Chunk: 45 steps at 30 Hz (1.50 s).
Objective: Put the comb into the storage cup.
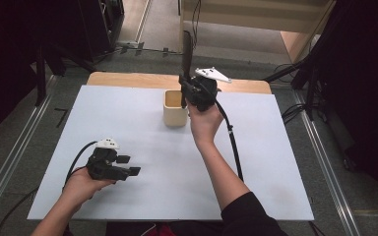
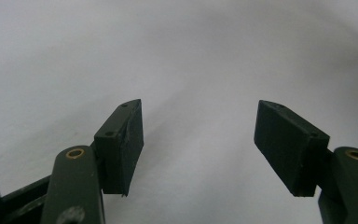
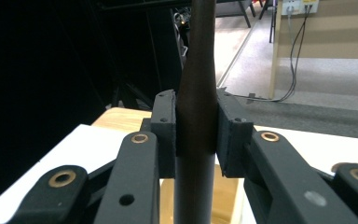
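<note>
A dark, slim utensil handle [image 1: 187,49] stands upright over a cream cup [image 1: 173,115] near the table's far middle. My right gripper [image 1: 186,92] is shut on it just above the cup's rim. In the right gripper view the handle [image 3: 200,46] is clamped between both pads of the right gripper [image 3: 196,130], and the cup's tan inside [image 3: 226,196] shows below. Whether the handle's lower end touches the cup's bottom is hidden. My left gripper [image 1: 129,165] lies low at the table's near left, open and holding nothing. The left gripper [image 2: 198,140] has bare white surface between its jaws.
The white table top [image 1: 142,123] has a wooden strip [image 1: 128,78] along its far edge. A black cable [image 1: 234,142] trails from the right gripper across the table. Dark stands and floor cables [image 1: 295,110] surround the table.
</note>
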### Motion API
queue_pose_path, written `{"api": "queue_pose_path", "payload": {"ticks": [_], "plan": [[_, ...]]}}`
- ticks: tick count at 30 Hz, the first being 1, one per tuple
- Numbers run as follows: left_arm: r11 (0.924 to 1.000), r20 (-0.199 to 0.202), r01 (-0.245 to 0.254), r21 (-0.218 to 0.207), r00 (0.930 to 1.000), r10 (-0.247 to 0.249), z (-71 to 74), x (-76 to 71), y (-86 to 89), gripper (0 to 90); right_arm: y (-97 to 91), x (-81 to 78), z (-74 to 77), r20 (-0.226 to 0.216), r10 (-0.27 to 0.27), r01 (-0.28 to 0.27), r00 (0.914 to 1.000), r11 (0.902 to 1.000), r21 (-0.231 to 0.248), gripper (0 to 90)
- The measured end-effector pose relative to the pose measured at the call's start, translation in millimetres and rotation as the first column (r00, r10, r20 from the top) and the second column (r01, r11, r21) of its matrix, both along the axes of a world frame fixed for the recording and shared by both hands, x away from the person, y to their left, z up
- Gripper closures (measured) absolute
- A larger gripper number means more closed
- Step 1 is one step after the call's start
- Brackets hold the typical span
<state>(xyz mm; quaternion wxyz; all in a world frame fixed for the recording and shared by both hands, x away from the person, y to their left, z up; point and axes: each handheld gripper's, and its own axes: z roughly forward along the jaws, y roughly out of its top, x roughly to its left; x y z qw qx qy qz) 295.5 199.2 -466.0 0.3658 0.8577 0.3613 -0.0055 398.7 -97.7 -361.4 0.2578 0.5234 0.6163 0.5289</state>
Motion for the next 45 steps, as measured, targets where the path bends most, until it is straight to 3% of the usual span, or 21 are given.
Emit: {"api": "queue_pose_path", "payload": {"ticks": [16,23,30,39,45], "plan": [[0.9997,-0.002,-0.015,-0.017,0.9999,0.015,0.2,-2.4,6.2,34.1,7.4,27.8,4.1,0.017,-0.035,0.035,0.9993,0.9994,-0.005,70.0],[0.9997,-0.003,-0.013,-0.021,0.9999,0.013,0.2,-2.3,6.1,34.1,5.9,37.9,-2.8,0.009,-0.058,0.059,0.9982,0.9980,-0.022,70.0],[0.9994,0.019,-0.016,-0.031,0.9997,0.017,3.0,-3.1,6.3,34.2,9.9,40.3,-7.9,0.013,-0.068,0.069,0.9976,0.9967,-0.043,70.0],[0.9993,0.013,-0.019,-0.033,0.9997,0.020,2.4,-2.1,7.1,34.2,16.7,43.5,-15.1,-0.002,-0.061,0.061,0.9981,0.9977,-0.027,69.9],[0.9995,0.010,-0.019,-0.024,0.9998,0.019,1.6,-1.6,7.6,34.2,21.0,43.6,-19.5,0.000,-0.061,0.061,0.9981,0.9973,-0.042,69.9]]}}
